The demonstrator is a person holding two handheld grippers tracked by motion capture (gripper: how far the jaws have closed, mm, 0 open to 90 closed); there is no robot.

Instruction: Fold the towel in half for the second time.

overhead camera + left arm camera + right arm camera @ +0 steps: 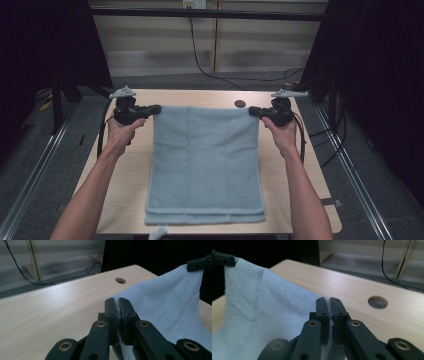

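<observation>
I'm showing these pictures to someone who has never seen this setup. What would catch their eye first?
First the pale blue towel in the middle of the wooden table, its far edge lifted and pulled taut. The left gripper pinches its far left corner and the right gripper its far right corner, both shut on the cloth. A round hole in the table lies just beyond the towel, near the right gripper.

no readable text, no labels, no brand marks, no numbers, no signs on anything shown
</observation>
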